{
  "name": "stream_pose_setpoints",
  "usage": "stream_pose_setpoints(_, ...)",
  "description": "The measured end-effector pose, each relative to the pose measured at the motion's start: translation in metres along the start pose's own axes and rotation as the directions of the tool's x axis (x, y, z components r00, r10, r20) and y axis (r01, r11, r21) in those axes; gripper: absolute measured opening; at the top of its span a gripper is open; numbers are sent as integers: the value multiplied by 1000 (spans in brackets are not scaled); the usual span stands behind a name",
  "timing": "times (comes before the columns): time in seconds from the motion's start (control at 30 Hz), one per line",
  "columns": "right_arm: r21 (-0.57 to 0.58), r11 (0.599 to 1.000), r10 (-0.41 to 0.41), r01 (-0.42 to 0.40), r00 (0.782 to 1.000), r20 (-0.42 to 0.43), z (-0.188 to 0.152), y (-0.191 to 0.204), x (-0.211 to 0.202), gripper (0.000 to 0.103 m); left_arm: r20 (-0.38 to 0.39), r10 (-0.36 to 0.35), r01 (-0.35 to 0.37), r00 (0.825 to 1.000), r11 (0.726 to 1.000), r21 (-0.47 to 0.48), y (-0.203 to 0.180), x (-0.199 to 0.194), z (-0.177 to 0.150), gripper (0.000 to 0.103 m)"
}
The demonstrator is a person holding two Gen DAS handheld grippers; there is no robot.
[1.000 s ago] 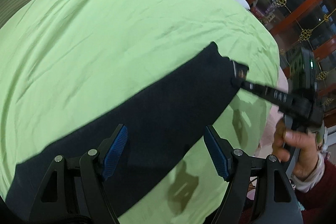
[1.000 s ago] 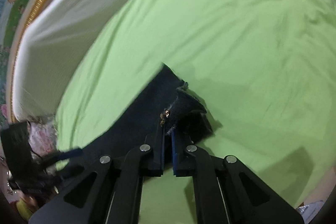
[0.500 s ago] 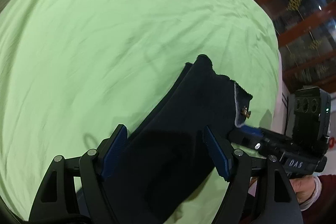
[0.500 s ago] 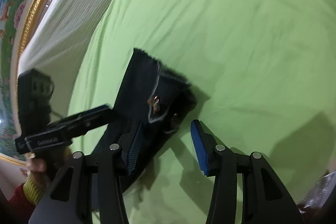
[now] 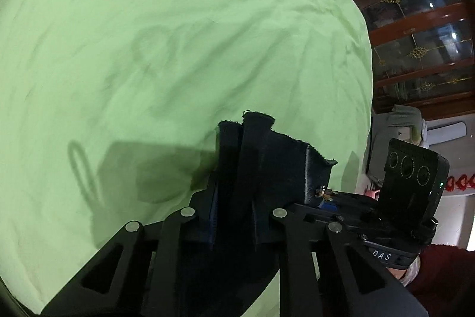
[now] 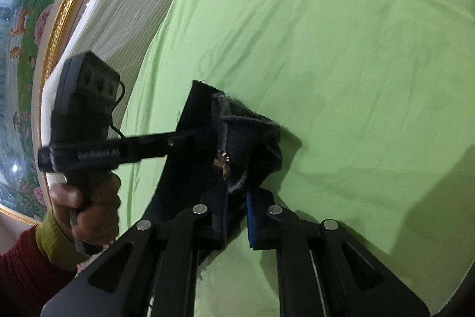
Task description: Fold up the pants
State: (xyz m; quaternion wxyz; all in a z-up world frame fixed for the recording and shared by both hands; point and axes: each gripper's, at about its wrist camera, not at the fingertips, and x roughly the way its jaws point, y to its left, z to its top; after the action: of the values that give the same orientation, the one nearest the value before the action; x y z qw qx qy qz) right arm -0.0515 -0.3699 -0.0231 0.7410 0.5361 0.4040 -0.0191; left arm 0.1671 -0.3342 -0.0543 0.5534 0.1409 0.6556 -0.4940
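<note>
my left gripper point(image 5: 233, 223) is closing, with bunched folds of the dark navy pants point(image 5: 267, 162) squeezed between its fingers and rising just ahead of the tips. my right gripper point(image 6: 236, 220) is pressed together on the waistband edge beside the brass zipper pull point(image 6: 222, 161); the cloth stands directly in front of it. both grip the same end of the garment, side by side, above the green bedsheet point(image 5: 148, 34). my left hand point(image 6: 89, 213) holds its handle.
</note>
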Motion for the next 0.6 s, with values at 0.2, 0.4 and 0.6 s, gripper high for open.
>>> stream_pose_setpoints(0.2, -96, 995, 28, -27, 1000, 11, 6, 17, -19, 11, 60, -40, 41, 997, 999, -11, -2, -21, -12, 12)
stream_pose_setpoints(0.4, -220, 970, 108, -102, 994, 15, 3, 48, -35, 11, 157, -66, 70, 985, 997, -19, -3, -70, -36, 12)
stream_pose_setpoints(0.6, -334, 924, 182, -185, 982, -42, -14, 86, -39, 10, 253, -77, 90, 964, 995, -39, 9, -124, -80, 12)
